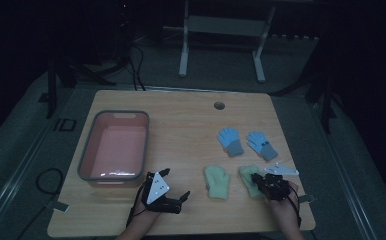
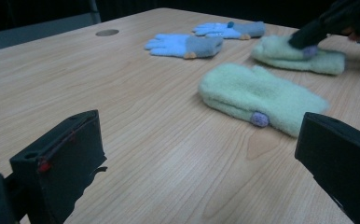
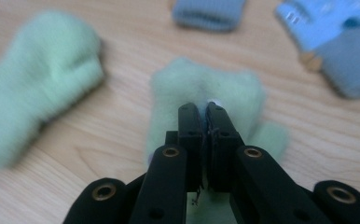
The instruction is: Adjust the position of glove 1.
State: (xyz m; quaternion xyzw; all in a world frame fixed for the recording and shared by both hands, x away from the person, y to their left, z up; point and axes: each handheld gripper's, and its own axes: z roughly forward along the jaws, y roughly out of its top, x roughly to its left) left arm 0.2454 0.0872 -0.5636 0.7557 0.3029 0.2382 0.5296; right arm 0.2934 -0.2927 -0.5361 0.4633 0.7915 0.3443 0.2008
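On a wooden desk (image 1: 181, 120), the right gripper (image 3: 205, 114) has its jaws pinched together on the cuff edge of a fuzzy pale green mitten (image 3: 206, 86). The mitten lies flat near the front right, beside its twin (image 1: 217, 181). It looks soft, light and floppy, so a cuff pinch should lift it, dangling. The left gripper (image 1: 173, 186) hovers wide open, empty, near a pink plastic tub (image 1: 87, 150).
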